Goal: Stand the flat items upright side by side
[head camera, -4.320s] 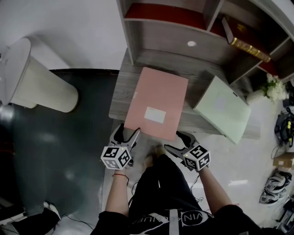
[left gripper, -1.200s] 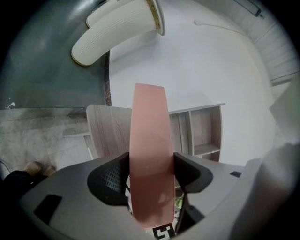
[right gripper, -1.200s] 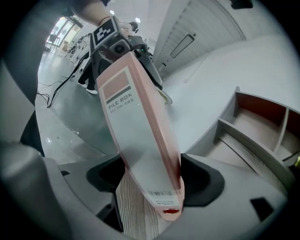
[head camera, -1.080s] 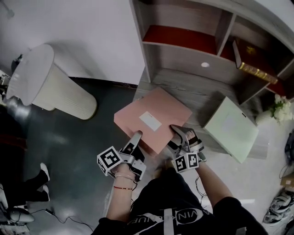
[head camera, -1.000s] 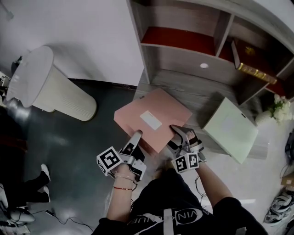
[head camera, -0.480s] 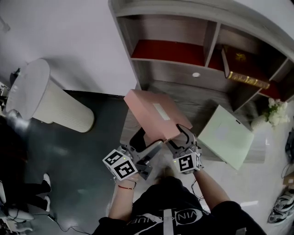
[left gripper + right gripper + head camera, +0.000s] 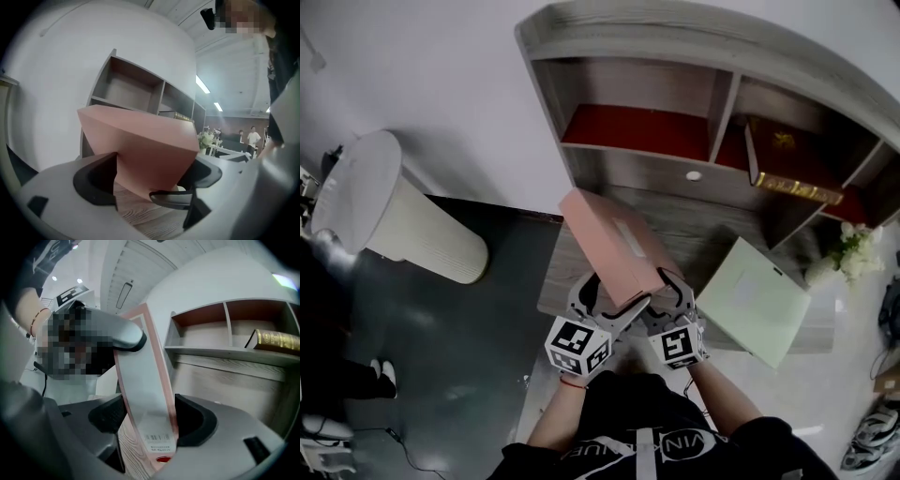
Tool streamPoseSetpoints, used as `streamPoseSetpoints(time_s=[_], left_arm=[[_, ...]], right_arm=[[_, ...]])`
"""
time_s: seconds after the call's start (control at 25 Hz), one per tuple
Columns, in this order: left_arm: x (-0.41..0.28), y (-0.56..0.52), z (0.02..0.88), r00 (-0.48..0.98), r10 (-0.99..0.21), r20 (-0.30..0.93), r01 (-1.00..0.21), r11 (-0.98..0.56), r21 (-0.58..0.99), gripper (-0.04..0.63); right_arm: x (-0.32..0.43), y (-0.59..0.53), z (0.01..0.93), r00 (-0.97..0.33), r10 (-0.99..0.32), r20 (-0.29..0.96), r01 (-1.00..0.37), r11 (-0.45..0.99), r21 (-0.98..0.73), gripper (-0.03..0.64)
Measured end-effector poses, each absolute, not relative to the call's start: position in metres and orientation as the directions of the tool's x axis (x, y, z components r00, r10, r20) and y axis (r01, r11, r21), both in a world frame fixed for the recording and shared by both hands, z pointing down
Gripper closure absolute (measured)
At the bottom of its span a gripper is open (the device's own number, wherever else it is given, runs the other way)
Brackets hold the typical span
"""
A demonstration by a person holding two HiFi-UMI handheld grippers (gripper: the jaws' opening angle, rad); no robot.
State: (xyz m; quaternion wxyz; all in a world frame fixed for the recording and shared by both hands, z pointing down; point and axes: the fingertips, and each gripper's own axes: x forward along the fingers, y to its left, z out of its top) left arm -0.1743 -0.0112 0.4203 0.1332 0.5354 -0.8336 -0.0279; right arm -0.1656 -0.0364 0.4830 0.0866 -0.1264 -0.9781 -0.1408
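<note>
A flat pink box (image 7: 614, 248) stands tilted on its near edge over the grey wooden desk (image 7: 698, 234), its far end raised toward the shelves. My right gripper (image 7: 667, 286) is shut on the box's near right corner; in the right gripper view both jaws press the pale barcoded side (image 7: 145, 394). My left gripper (image 7: 602, 298) sits close beside it. Its jaws have just been opening and stand wide, with the box's lower corner (image 7: 150, 150) between them. A pale green flat box (image 7: 755, 300) lies flat on the desk's right end.
A shelf unit (image 7: 637, 127) with red-lined compartments rises behind the desk. A dark book with a gold edge (image 7: 787, 155) leans in its right compartment. White flowers (image 7: 853, 253) stand at the far right. A white ribbed bin (image 7: 394, 211) is on the floor to the left.
The pink box went from lying flat to tilted up on its near edge. The left gripper let go of the near left edge, rolled, and moved right beside the right gripper, which also rose.
</note>
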Motion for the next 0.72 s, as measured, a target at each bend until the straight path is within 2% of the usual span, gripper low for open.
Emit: streamPoseSetpoints(time_s=[0.36, 0.72], left_arm=[[-0.196, -0.029, 0.398, -0.351, -0.922, 0.164, -0.918, 0.373, 0.133, 0.155], [-0.239, -0.026, 0.385, -0.3, -0.944, 0.135, -0.94, 0.317, 0.124, 0.161]], right_arm=[[-0.184, -0.041, 0.467, -0.964, 0.204, 0.171, 0.227, 0.965, 0.128, 0.304], [-0.223, -0.026, 0.462, -0.952, 0.232, 0.202, 0.256, 0.962, 0.098, 0.308]])
